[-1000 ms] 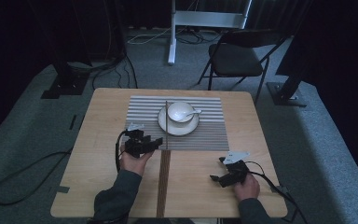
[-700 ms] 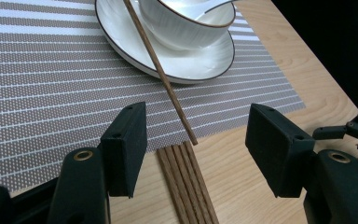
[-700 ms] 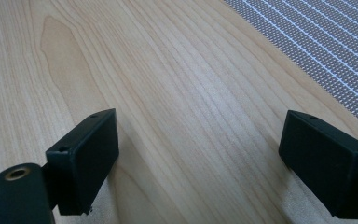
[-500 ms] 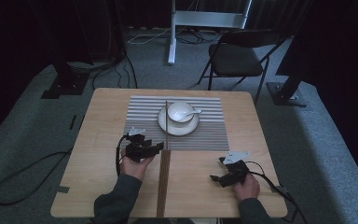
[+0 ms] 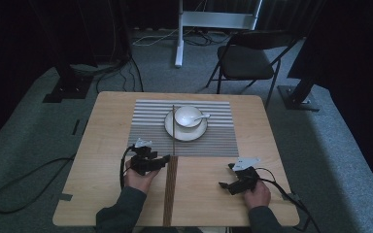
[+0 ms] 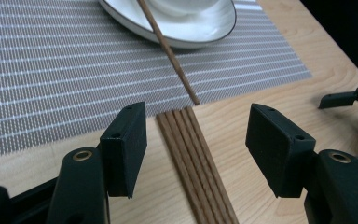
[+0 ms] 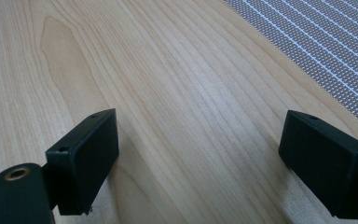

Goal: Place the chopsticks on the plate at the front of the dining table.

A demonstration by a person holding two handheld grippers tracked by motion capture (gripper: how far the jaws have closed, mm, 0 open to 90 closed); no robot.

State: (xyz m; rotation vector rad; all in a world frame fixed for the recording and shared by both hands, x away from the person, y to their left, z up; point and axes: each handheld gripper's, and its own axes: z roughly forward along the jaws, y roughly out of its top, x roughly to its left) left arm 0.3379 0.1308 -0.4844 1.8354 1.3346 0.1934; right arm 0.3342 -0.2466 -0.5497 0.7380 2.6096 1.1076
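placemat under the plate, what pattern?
Grey weave with thin white stripes; the placemat shows best in the left gripper view.

Light wood table [image 5: 107, 145]: striped grey placemat [image 5: 150, 121] at 12 o'clock, row of brown chopsticks [image 5: 170, 189] at 6, abutting mat edge.

Chopstick bundle [image 5: 170, 187] before placemat [image 5: 148, 127]; plate [image 5: 175, 131] on placemat.

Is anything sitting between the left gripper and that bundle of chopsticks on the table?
Nothing visible. The left gripper has its jaws open wide on either side of the chopstick bundle, with bare table around it. A single chopstick lies beyond the bundle's far end, up onto the plate, not in the way.
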